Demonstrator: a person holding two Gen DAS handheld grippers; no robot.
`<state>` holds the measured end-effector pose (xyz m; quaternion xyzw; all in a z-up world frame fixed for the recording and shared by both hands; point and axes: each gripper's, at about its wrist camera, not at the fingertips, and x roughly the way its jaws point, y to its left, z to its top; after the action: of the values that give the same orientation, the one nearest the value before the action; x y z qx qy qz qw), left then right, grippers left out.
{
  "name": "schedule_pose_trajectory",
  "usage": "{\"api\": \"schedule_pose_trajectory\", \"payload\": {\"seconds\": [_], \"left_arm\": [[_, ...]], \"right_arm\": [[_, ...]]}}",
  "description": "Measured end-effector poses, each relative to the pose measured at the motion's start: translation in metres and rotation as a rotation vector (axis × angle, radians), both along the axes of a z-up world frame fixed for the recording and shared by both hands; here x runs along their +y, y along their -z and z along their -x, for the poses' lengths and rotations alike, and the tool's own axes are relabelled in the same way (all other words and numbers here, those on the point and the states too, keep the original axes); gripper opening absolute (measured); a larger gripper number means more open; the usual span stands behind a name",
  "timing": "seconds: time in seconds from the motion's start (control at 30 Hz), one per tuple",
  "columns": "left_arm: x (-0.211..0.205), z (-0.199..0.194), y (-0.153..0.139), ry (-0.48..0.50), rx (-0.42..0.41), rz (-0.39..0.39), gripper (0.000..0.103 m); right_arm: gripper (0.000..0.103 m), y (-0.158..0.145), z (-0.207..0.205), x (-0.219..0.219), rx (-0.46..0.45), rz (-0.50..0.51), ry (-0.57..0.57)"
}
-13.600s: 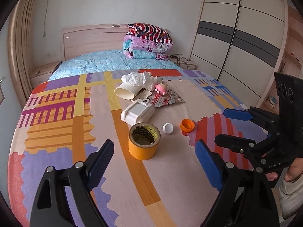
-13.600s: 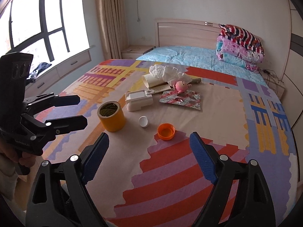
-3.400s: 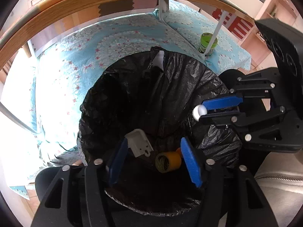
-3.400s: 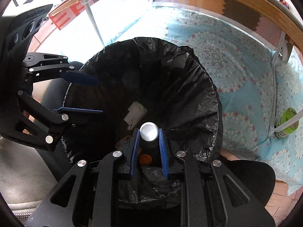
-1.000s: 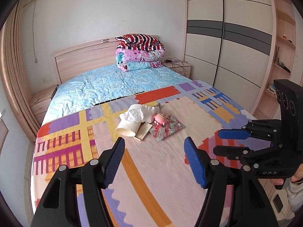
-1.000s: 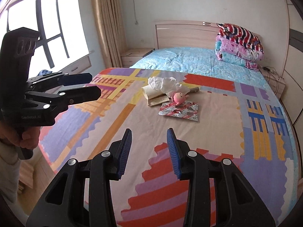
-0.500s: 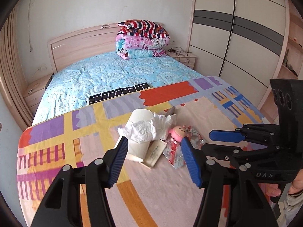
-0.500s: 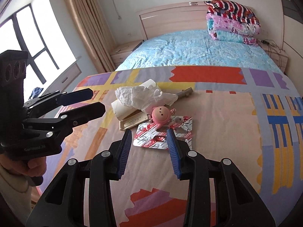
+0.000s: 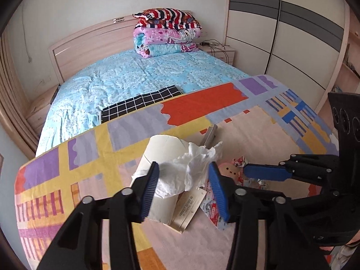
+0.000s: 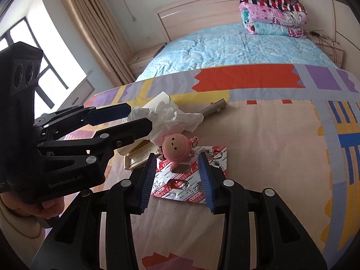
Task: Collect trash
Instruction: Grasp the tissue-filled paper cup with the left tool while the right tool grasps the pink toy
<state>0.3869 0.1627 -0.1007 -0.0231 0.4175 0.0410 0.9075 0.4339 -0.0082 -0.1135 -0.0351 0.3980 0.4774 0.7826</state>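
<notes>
the left gripper [image 9: 183,177] is closing around crumpled white tissue [image 9: 191,175], pads not pressing. the right gripper [image 10: 177,175], narrowly parted, frames a round pink toy figure [image 10: 176,149], gripping nothing.

The black body of the left gripper [image 10: 137,123] carries the embossed name "GenRobot.AI", seen in the right wrist view. The red and silver wrapper [image 10: 180,180] between the fingers of the right gripper [image 10: 177,177] has printed red characters, too small to read. The beige flat box [image 9: 189,209], just ahead of the left gripper, has a printed line of digits, not legible.
</notes>
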Motion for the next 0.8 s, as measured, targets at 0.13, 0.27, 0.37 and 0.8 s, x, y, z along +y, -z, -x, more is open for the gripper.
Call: {"api": "schedule_pose_trajectory", "payload": {"seconds": [0.13,0.27,0.37,0.8], "left_arm": [[0.002,-0.002,0.005,0.003,0.007,0.026,0.015],[0.008,0.003,0.003,-0.021,-0.012,0.053,0.010],[0.010,0.009,-0.003,-0.035,-0.037,0.061,0.010],[0.009,0.054,-0.046,-0.048,-0.126,0.039,0.009]], "right_arm": [[0.038,0.002,-0.001,0.004,-0.006,0.006,-0.001],[0.038,0.004,-0.003,0.006,-0.001,-0.006,-0.001],[0.035,0.005,-0.007,0.009,0.035,-0.034,-0.018],[0.027,0.001,0.006,-0.003,0.034,-0.046,-0.020]]}}
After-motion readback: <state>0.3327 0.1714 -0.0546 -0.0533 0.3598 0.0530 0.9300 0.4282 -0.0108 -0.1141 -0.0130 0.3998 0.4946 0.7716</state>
